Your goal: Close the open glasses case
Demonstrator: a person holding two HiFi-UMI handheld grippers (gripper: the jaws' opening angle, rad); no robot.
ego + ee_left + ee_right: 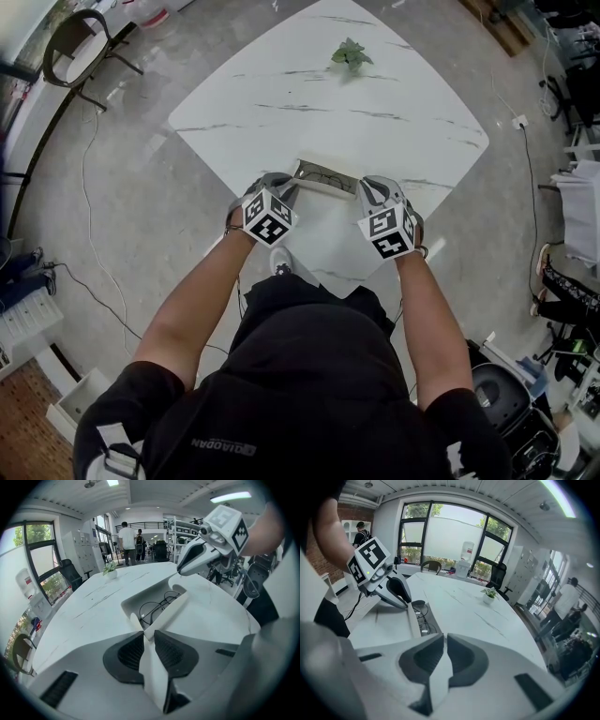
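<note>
An open white glasses case (324, 175) lies near the front edge of the white marble table (328, 103), with thin black glasses (156, 606) in its tray. Its lid (168, 612) is raised part way, tilted over the tray. My left gripper (145, 637) is shut on the lid's left end; in the head view it shows as the left gripper (283, 191). My right gripper (444, 641) is shut on the lid's other end, shown as the right gripper (368, 193) in the head view. Each gripper view shows the opposite gripper at the far end of the case (420, 619).
A small potted plant (352, 54) stands at the table's far side. A chair (75, 45) sits on the floor at the far left, with cables lying nearby. People (127, 537) stand far off in the room, beside shelving.
</note>
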